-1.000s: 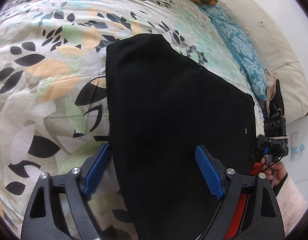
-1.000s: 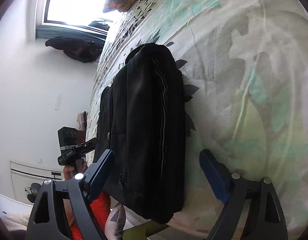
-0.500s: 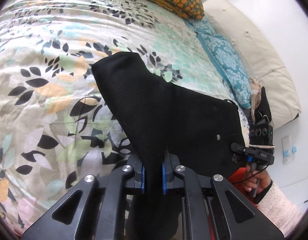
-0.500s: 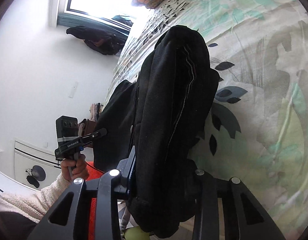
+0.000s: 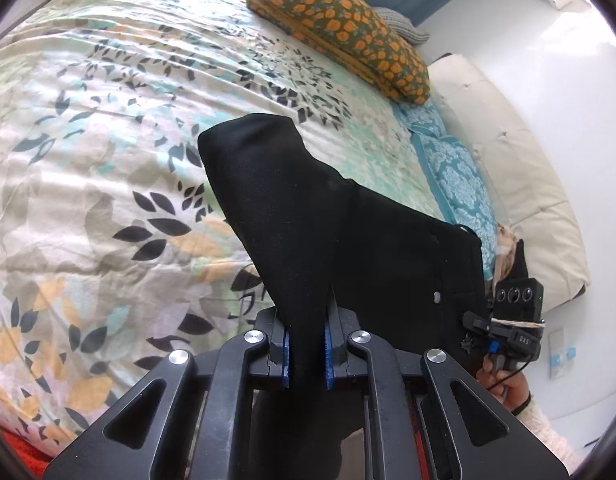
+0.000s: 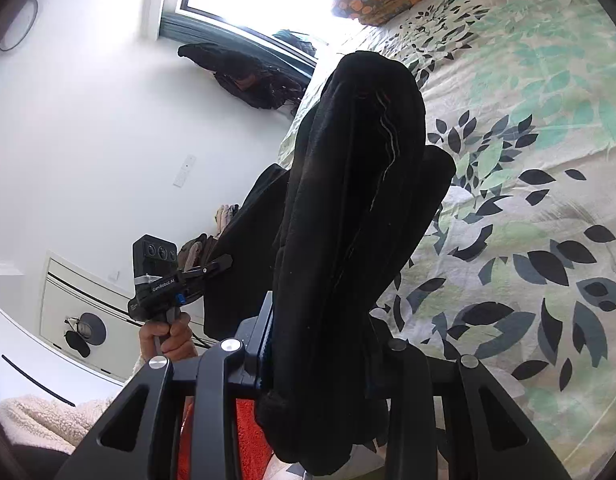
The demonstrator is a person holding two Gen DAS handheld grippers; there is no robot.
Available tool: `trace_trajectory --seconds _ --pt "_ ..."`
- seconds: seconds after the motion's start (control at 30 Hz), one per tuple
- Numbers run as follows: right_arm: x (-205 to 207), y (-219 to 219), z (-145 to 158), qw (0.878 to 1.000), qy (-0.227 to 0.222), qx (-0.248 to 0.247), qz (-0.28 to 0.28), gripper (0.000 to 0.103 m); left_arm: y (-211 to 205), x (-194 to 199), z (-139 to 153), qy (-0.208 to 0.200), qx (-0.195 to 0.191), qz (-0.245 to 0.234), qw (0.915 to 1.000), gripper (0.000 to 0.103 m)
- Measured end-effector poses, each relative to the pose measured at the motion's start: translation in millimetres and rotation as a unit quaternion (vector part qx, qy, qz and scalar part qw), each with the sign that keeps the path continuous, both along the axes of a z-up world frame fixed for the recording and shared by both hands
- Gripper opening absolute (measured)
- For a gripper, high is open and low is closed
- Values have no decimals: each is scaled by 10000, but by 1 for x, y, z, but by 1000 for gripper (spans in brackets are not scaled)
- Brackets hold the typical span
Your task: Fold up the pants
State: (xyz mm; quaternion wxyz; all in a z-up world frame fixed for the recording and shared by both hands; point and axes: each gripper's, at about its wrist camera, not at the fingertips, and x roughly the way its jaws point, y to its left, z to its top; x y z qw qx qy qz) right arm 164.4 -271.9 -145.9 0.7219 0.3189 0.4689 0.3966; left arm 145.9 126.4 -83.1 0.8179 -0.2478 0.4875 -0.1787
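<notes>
Left wrist view: the left gripper (image 5: 306, 354), wide open a second ago, is now clamped on a fold of the black pants (image 5: 347, 236), lifting it off the bedspread (image 5: 92, 168); the orange pillow (image 5: 339, 36) has come into sight beyond the pants.

Right wrist view: the right gripper (image 6: 327, 354), open earlier, now pinches the bunched pants (image 6: 347, 208), raised above the bedspread (image 6: 527, 200), with the left gripper (image 6: 212, 268) just left of the pants.

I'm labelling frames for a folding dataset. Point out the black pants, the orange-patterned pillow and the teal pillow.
black pants (image 5: 347, 240): left wrist view, flat middle of the cloth.
orange-patterned pillow (image 5: 347, 32): left wrist view, top face.
teal pillow (image 5: 459, 176): left wrist view, patterned top.
</notes>
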Motion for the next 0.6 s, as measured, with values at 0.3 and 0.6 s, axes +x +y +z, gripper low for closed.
trace_trajectory --seconds 0.3,0.6 --pt "-16 -5 -91 9928 891 -701 -378 52 -5 -9 -97 712 1236 297 9893 63" --pt "-59 -43 20 9356 -357 -3139 -1579 103 -14 -68 14 -582 2719 770 9575 73"
